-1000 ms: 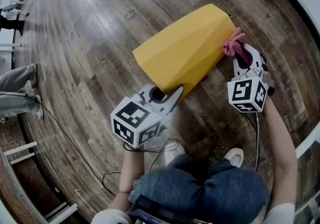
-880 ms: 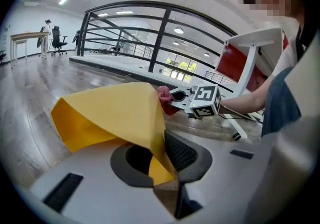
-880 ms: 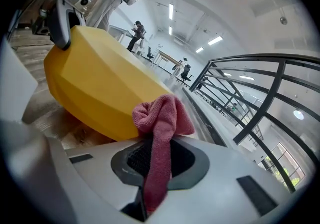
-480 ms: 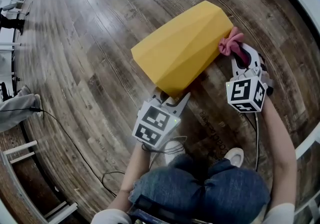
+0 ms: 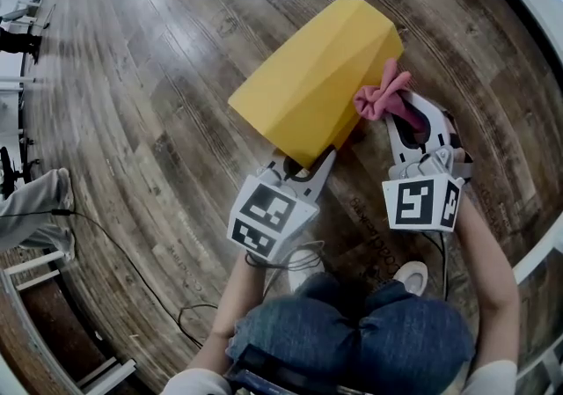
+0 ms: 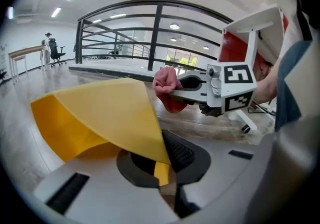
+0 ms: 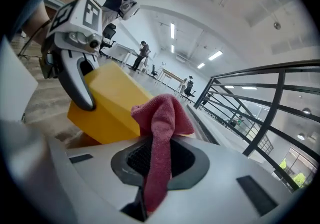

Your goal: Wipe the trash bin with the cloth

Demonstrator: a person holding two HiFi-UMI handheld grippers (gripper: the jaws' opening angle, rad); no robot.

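Left gripper (image 5: 307, 168), jaws just closing, pinches trash bin (image 5: 312, 76) (right gripper (image 5: 405, 114) clamps cloth (image 5: 378, 98)).

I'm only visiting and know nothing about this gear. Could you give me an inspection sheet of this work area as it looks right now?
surface: dark wood-plank floor; no table.
job's things: yellow trash bin lies on its side; pink cloth is at its right side.
clutter: nothing seen.
grippers: left gripper has just been closing its jaws, and the bin's near edge is clamped between them; right gripper is shut on the cloth.
cables: black cable trails over the floor near the person's feet.
surroundings: black railing, office chair, a bystander's legs at the left edge.
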